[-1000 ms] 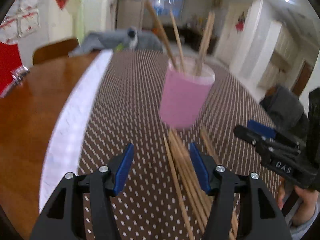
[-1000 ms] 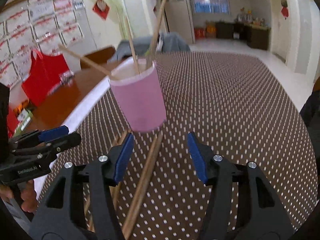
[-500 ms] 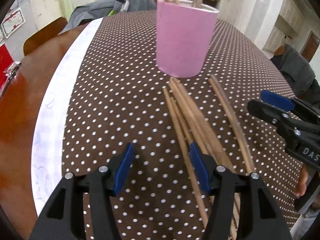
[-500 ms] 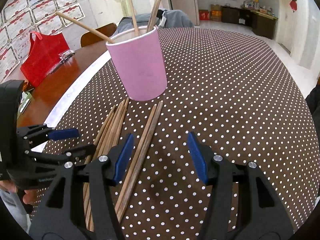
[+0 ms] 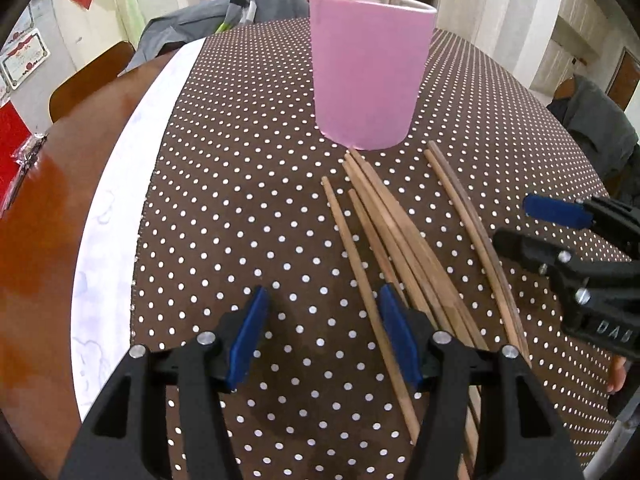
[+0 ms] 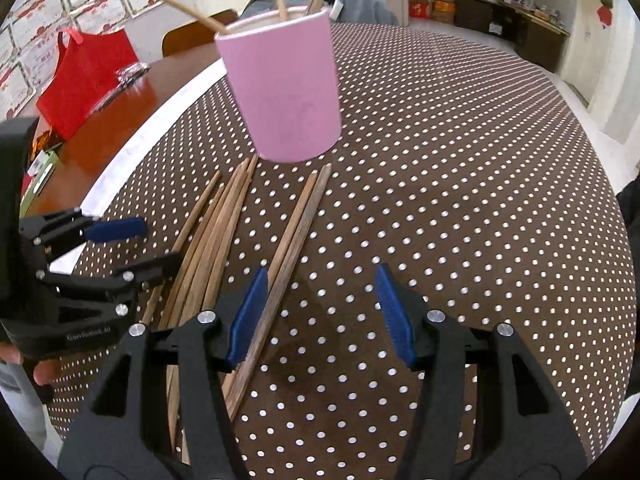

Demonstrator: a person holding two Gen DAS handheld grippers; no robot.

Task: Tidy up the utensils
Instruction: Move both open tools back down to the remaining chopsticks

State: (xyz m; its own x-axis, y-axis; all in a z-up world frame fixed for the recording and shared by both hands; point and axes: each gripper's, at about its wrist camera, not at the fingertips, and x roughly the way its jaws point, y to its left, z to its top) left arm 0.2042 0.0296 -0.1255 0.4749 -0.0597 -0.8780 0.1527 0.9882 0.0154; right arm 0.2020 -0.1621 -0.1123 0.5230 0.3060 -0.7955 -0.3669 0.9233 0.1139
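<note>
Both the left tongs (image 5: 322, 332) and right tongs (image 6: 320, 316) hung apart and empty over the dotted surface (image 6: 460, 200). Loose chopsticks (image 5: 394, 236) lay between them, near a pink cup (image 5: 366, 76) holding three more.

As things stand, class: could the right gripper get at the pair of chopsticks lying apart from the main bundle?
Probably yes. The right gripper is open, and that pair of chopsticks lies uncovered just ahead, by its left finger, with nothing across it.
</note>
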